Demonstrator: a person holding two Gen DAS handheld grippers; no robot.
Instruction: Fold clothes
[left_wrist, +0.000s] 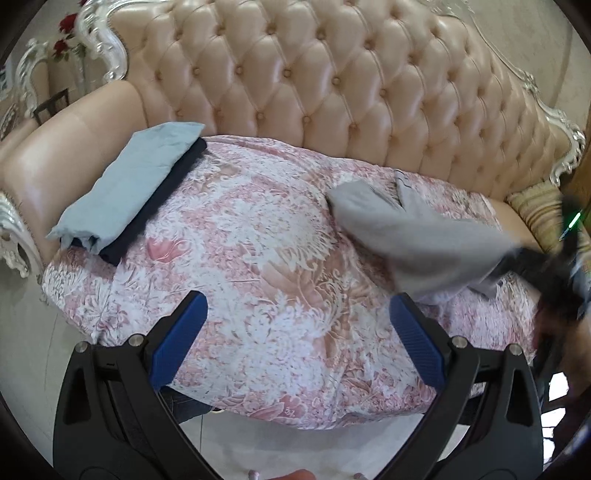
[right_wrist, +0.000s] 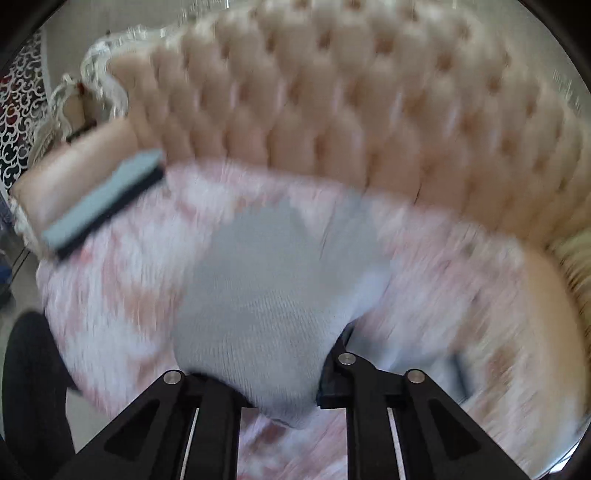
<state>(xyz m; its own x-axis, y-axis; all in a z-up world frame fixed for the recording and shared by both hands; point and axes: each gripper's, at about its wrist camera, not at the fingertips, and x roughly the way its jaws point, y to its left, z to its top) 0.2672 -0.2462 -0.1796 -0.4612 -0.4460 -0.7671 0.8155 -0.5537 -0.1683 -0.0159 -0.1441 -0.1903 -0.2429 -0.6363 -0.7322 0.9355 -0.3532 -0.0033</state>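
Note:
A grey garment (left_wrist: 417, 236) hangs and trails over the right side of a pink floral cover (left_wrist: 258, 266). My right gripper (left_wrist: 532, 269) is shut on its edge, blurred at the right. In the right wrist view the grey garment (right_wrist: 273, 295) fills the space between the jaws and covers the fingertips; the view is motion-blurred. My left gripper (left_wrist: 295, 321) is open and empty, blue pads (left_wrist: 181, 336) wide apart above the cover's front. A folded light blue garment (left_wrist: 129, 184) lies on a folded dark navy one (left_wrist: 162, 203) at the left.
The cover lies on a beige tufted sofa (left_wrist: 332, 74) with a silver carved frame (left_wrist: 99, 48). A striped cushion (left_wrist: 543, 214) sits at the right end. Pale floor tiles (left_wrist: 33, 332) show at the left and front.

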